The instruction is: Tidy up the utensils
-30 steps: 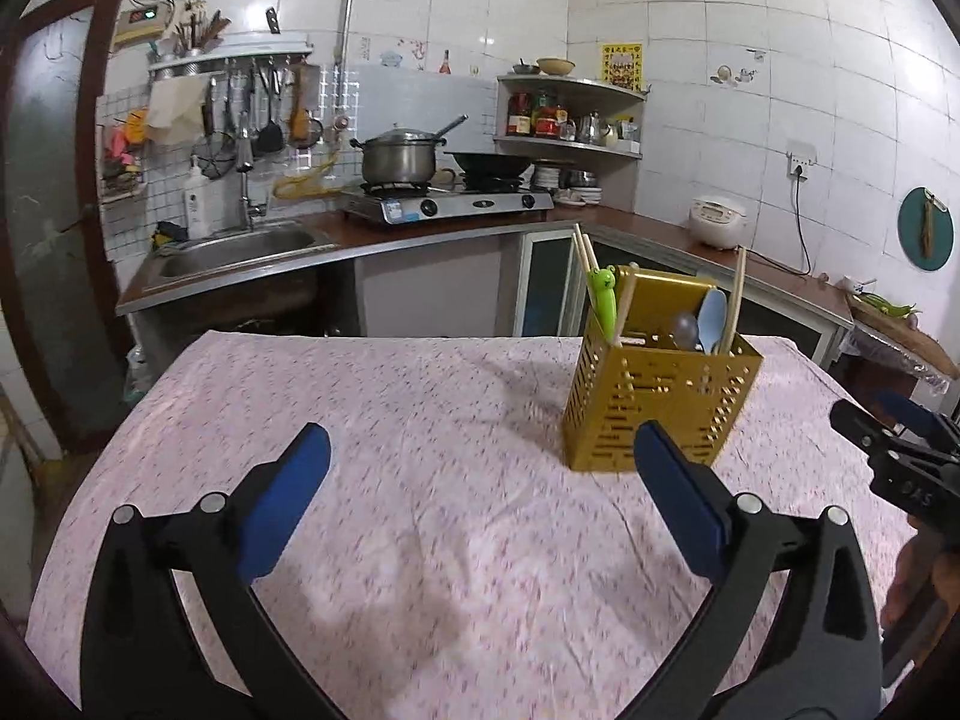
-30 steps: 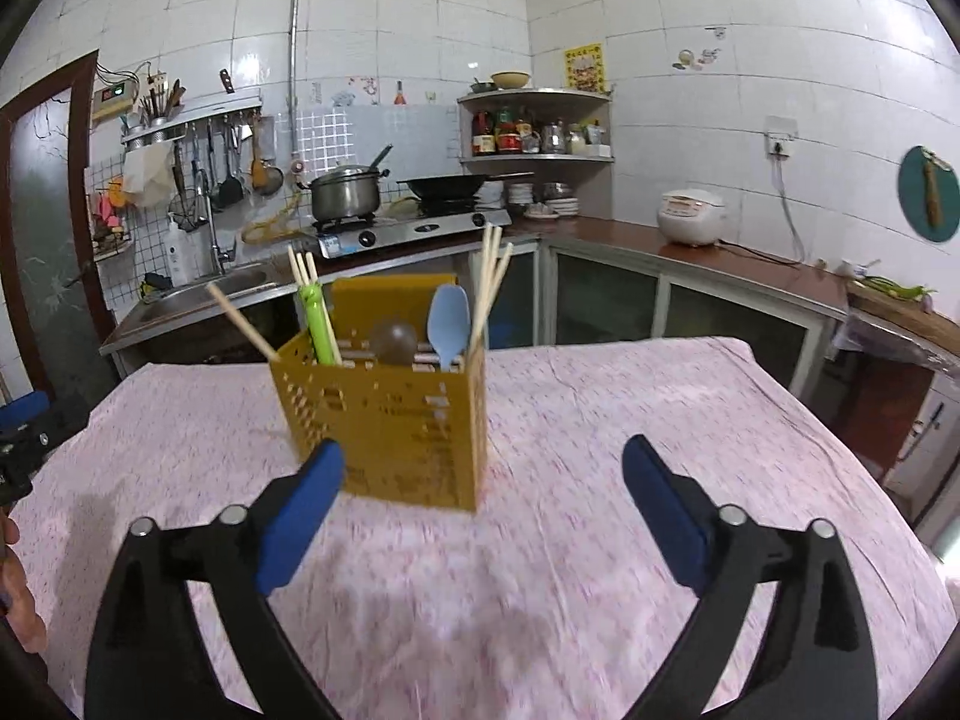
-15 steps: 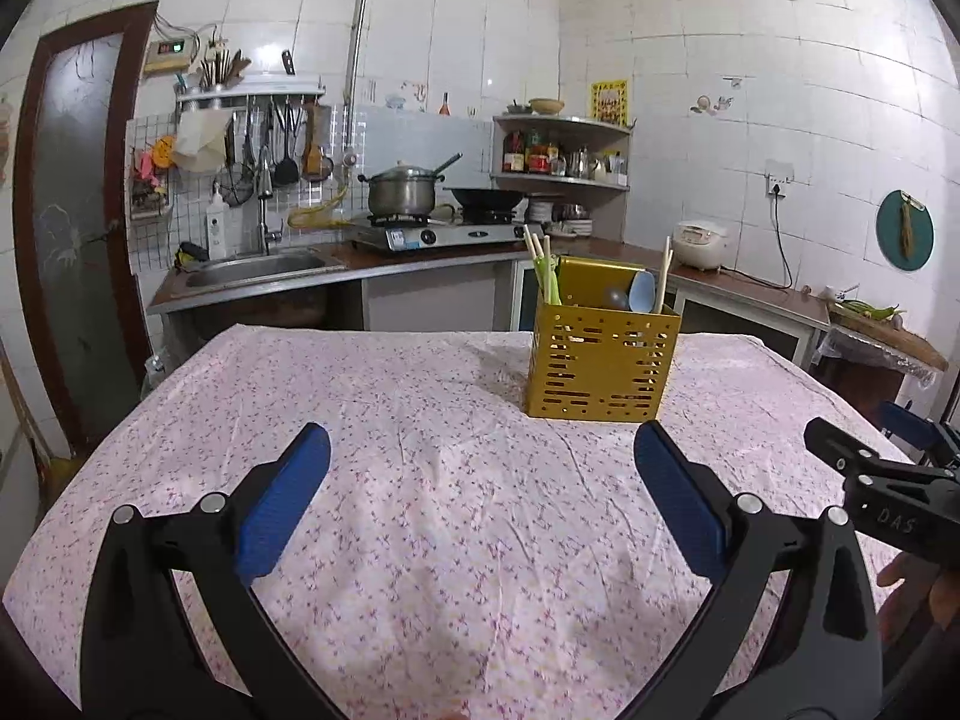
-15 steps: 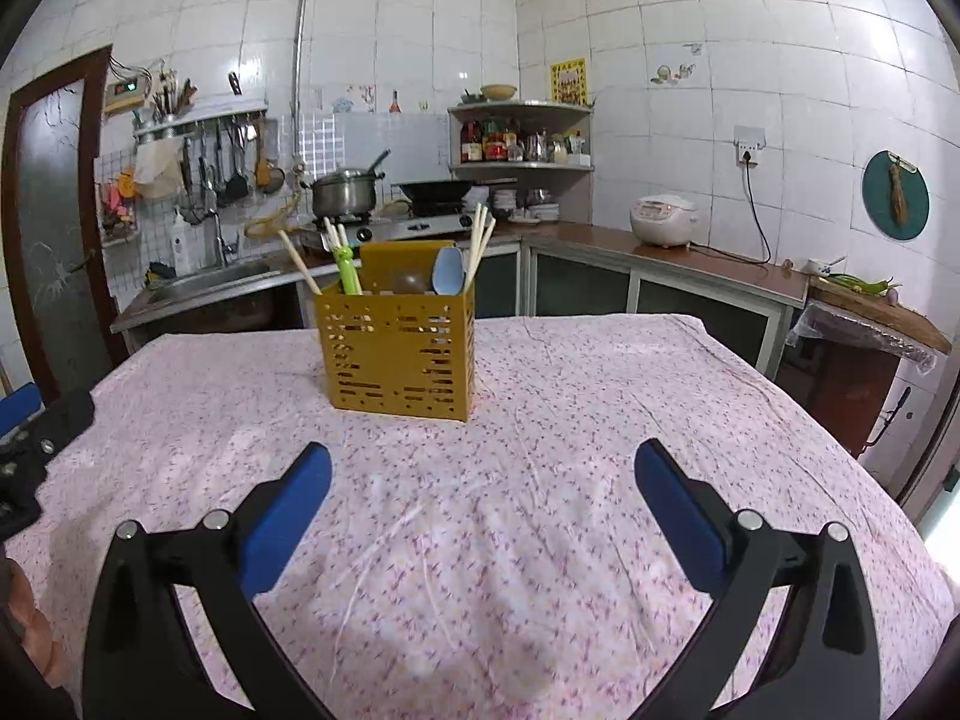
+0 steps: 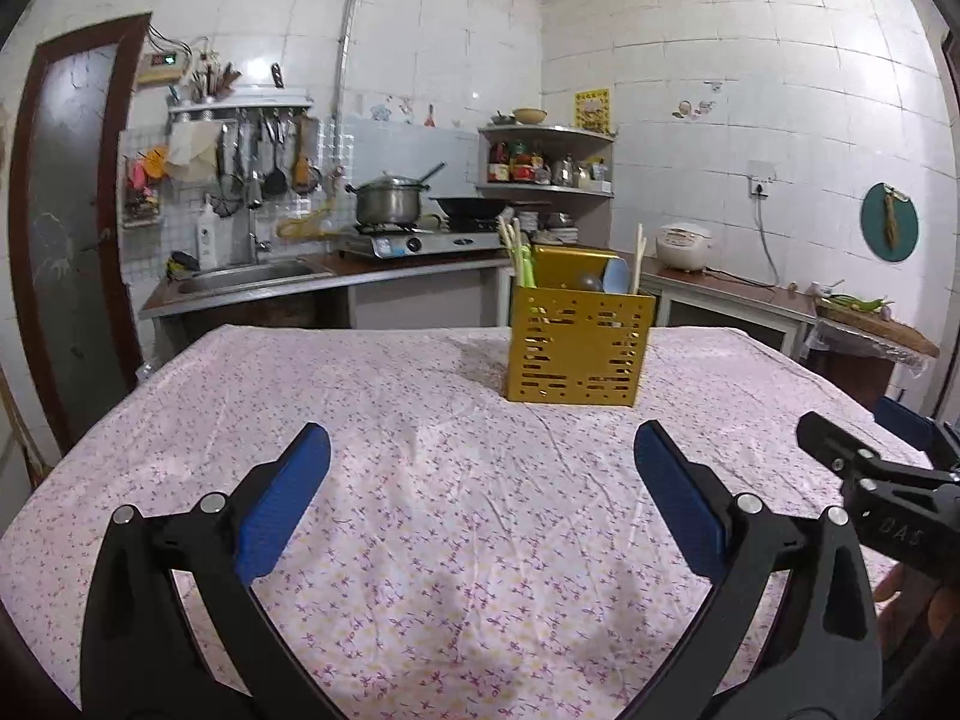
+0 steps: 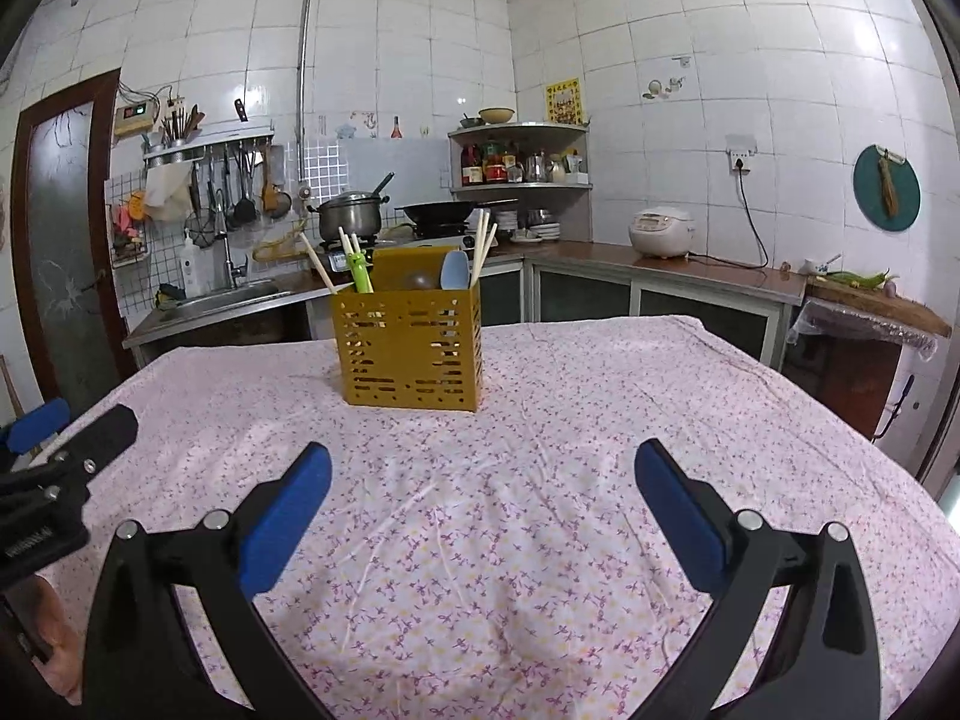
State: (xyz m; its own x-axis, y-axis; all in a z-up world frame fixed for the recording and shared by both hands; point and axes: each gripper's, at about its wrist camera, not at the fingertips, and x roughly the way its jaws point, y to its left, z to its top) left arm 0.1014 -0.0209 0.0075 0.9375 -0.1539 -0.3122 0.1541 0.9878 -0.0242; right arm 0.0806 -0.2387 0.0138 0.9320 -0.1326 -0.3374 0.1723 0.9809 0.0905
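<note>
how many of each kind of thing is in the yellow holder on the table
chopsticks: 5 sticks showing (1 leaning left, 2 by the green piece, 2 on the right)
green utensil: 1
blue spoon: 1
dark spoon: 1
total: 8 in the holder, as far as the right wrist view shows

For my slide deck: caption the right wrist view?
Open right gripper faces a yellow utensil holder standing on a floral tablecloth.

Home kitchen, tiled walls, gas stove [image 5: 420, 243] with pot [image 5: 387, 204], sink [image 5: 252, 276], rice cooker [image 5: 684, 246]
</note>
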